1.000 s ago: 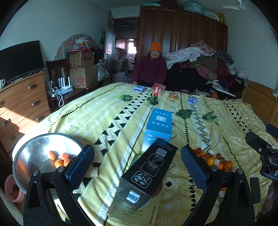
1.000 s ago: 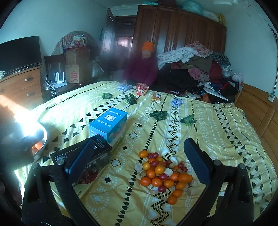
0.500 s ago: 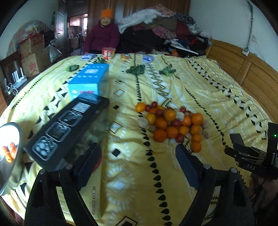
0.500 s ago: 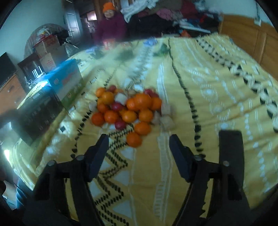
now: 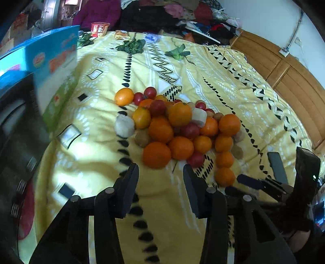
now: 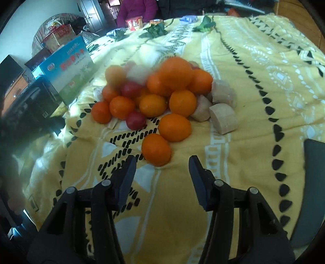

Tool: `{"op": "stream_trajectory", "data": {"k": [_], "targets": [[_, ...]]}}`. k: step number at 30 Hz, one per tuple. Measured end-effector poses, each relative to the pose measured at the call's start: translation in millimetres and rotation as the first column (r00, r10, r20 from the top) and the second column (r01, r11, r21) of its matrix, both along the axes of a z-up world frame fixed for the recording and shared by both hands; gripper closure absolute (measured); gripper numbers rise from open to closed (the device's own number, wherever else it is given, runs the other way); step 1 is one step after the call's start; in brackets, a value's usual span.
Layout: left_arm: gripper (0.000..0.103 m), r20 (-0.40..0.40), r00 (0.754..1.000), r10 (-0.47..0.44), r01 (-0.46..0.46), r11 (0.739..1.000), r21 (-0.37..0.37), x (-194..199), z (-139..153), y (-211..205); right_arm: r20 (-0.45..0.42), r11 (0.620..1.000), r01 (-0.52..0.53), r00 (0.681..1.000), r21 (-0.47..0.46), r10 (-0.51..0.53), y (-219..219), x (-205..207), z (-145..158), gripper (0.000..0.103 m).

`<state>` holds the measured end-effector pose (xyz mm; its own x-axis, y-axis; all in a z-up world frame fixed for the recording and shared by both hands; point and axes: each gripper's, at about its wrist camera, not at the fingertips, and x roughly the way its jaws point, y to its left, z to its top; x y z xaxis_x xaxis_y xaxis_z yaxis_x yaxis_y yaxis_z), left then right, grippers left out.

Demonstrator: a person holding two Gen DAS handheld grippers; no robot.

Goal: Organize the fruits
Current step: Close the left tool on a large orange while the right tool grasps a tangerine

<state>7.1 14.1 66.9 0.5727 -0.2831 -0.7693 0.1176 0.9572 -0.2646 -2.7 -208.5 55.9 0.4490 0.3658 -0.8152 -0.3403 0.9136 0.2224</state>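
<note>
My left jaws (image 5: 160, 172) stand partly spread, having just been closing, nothing between them; an orange (image 5: 156, 155) lies just beyond at 12 o'clock. My right jaws (image 6: 160, 163) likewise partly spread, just been closing, empty; nearest orange (image 6: 156, 149) sits at their tips, not pinched. The fruit pile (image 5: 178, 126), oranges, red tomatoes and pale chunks, rests on the yellow bedspread (image 5: 213, 81). Blue box (image 6: 67, 67) at 10 o'clock. Leafy greens (image 5: 132, 45) farther back. A seated person (image 5: 97, 12) at 11 o'clock.

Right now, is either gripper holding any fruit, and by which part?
Nothing is held. The left gripper and right gripper have just been closing, empty, just short of the fruit pile.
</note>
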Motion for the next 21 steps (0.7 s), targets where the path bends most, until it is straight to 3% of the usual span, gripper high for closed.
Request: {"op": "stream_trajectory", "data": {"k": [4,10,11,13,17,21], "targets": [[0.056,-0.007,1.0,-0.01,0.011,0.999,0.039,21,-17,-8,0.001,0.999,-0.035,0.999,-0.002,0.035,4,0,-9,0.049],[0.057,-0.032,0.999,0.002,0.0,0.999,0.052,33,-38,-12,0.014,0.999,-0.03,0.999,0.015,0.029,3,5,-11,0.061],[0.062,-0.026,1.0,-0.001,0.002,0.999,0.045,33,-39,-12,0.017,0.999,-0.038,0.999,0.012,0.038,4,4,-11,0.064],[0.062,-0.016,1.0,0.0,0.001,0.998,0.055,32,-37,-14,0.026,0.999,-0.052,0.998,0.003,0.052,9,4,-11,0.069],[0.062,0.013,1.0,0.005,-0.005,0.998,0.058,26,-27,-15,0.028,0.999,-0.044,0.999,0.02,0.043,6,4,-8,0.07],[0.062,0.073,0.997,0.009,-0.013,0.999,0.047,9,1,-11,0.04,0.998,-0.039,0.999,0.05,0.037,3,-2,5,0.07]]}}
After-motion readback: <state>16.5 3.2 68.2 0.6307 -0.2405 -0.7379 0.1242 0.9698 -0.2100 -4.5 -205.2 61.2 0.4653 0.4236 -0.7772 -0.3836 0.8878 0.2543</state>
